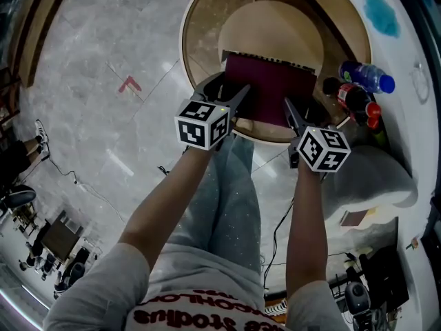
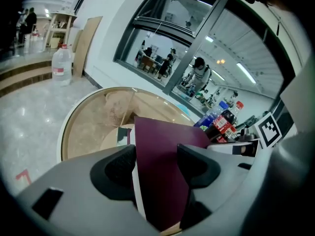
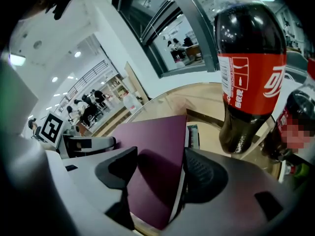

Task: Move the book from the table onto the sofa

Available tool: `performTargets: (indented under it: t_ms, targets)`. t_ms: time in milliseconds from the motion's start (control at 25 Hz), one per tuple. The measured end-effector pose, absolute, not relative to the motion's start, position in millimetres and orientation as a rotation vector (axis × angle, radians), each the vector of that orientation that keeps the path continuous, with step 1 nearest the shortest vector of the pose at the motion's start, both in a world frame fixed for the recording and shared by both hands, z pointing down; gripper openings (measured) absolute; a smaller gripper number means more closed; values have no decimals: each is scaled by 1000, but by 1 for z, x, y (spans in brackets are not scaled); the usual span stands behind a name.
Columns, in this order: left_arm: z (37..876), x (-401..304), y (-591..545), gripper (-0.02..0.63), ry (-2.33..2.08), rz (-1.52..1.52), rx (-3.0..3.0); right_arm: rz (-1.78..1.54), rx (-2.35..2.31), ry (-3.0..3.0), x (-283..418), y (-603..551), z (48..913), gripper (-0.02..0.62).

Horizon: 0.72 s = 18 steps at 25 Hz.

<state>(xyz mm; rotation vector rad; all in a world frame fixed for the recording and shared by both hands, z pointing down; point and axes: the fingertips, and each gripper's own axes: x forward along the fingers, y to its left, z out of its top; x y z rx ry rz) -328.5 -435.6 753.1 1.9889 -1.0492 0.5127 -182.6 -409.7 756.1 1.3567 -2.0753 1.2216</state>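
Observation:
A maroon book (image 1: 270,88) lies flat on the round wooden table (image 1: 200,26). My left gripper (image 1: 226,92) reaches over the book's near left corner, and my right gripper (image 1: 303,113) is at its near right corner. In the left gripper view the book (image 2: 157,146) runs between the wide-apart jaws of the left gripper (image 2: 156,165). The right gripper (image 3: 156,173) likewise has the book (image 3: 157,141) between its spread jaws. Neither gripper's pads press on the cover. White page edges show along the book's sides.
A cola bottle (image 1: 355,101) and a blue-capped bottle (image 1: 368,76) stand at the table's right edge, close to my right gripper; the cola bottle (image 3: 248,73) looms large there. A white cushioned seat (image 1: 372,178) is to the right. A water jug (image 2: 61,65) stands on the floor.

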Motion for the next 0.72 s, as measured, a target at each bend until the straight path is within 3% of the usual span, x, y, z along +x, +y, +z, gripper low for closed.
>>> performTargets:
  t_ms: [360, 720]
  targets:
    - [714, -337, -438, 264, -1086, 502, 2067, 1096, 1408, -2123, -188, -417, 712, 295]
    - [598, -336, -467, 264, -1156, 362, 2223, 896, 1539, -2247, -185, -446, 591, 282]
